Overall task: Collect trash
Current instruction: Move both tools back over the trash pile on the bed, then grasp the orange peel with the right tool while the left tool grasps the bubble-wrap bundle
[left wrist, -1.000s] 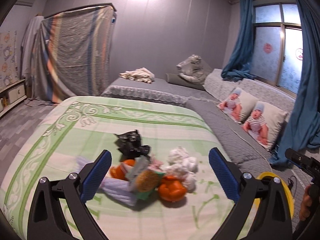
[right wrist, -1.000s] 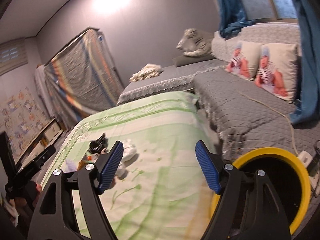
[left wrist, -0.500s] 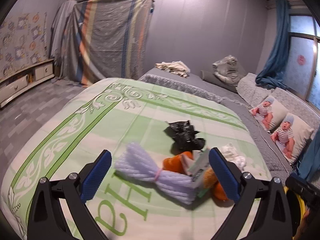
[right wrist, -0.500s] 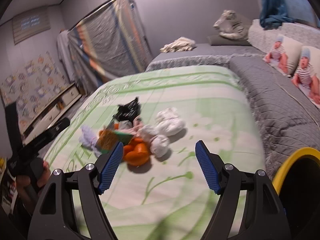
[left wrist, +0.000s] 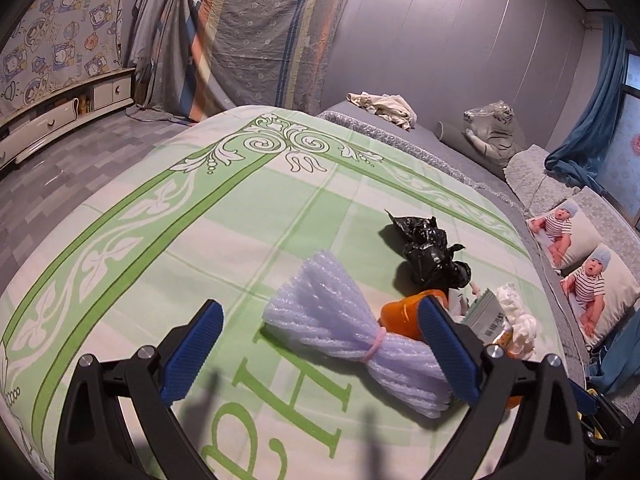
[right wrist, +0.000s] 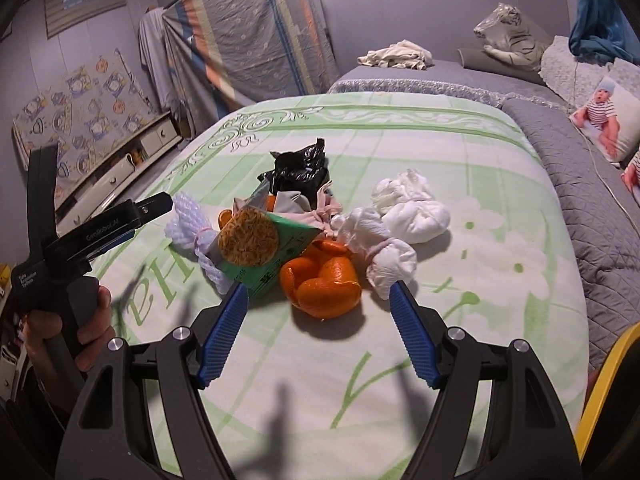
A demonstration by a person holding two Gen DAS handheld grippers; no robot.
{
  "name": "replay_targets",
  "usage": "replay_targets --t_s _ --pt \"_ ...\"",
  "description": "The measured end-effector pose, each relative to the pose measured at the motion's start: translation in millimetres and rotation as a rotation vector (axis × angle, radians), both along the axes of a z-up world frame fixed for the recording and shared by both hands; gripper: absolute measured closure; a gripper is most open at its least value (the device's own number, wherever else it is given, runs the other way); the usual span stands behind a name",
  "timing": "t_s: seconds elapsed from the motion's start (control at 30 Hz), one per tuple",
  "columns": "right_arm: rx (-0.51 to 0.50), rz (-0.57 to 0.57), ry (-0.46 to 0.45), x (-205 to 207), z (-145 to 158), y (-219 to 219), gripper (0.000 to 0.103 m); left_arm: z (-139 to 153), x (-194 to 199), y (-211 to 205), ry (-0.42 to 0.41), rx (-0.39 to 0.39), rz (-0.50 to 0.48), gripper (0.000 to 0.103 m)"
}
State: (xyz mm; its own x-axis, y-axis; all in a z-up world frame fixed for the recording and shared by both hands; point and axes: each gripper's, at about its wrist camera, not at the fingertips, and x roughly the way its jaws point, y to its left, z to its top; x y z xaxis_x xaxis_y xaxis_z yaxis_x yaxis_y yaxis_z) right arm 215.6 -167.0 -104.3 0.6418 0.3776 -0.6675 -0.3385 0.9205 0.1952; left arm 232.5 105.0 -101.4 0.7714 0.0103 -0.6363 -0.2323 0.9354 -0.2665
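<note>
a small heap of trash lies on the green-and-white patterned bedspread (right wrist: 460, 320): a lilac foam-net bundle tied with a pink band (left wrist: 352, 332), a crumpled black plastic bag (left wrist: 430, 252), orange peel (right wrist: 322, 284), a green carton wrapper with a round noodle picture (right wrist: 264, 248) and crumpled white tissues (right wrist: 400, 220). the left gripper (left wrist: 324, 356) is open, the foam bundle between its blue pads (not pressed). the right gripper (right wrist: 320, 336) is open just before the peel, empty. a yellow-rimmed bin (right wrist: 608, 384) stands at the bed's right edge.

Orange peel (right wrist: 320, 284), black bag (right wrist: 300, 170), green-and-white scroll-patterned bedspread (right wrist: 500, 280).
</note>
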Motion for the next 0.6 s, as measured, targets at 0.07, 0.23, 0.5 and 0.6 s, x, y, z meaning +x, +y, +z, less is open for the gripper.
replay_targets --t_s 0.07,0.23,0.5,0.6 --pt "-0.005 0.004 0.008 3.7 -3.1 2.8 0.034 -2.8 3.2 -0.6 0.013 -0.007 -0.002 0.009" --pt "-0.015 0.012 0.027 12.0 -8.9 6.9 0.034 -7.6 9.6 0.2 0.035 0.009 0.021 0.009" --pt "-0.027 0.028 0.055 25.7 -18.6 13.9 0.034 -16.8 28.5 3.5 0.086 0.005 0.041 0.009" --pt "-0.032 0.032 0.064 29.9 -21.4 16.0 0.034 -20.0 38.1 -0.4 0.103 0.020 0.031 0.009"
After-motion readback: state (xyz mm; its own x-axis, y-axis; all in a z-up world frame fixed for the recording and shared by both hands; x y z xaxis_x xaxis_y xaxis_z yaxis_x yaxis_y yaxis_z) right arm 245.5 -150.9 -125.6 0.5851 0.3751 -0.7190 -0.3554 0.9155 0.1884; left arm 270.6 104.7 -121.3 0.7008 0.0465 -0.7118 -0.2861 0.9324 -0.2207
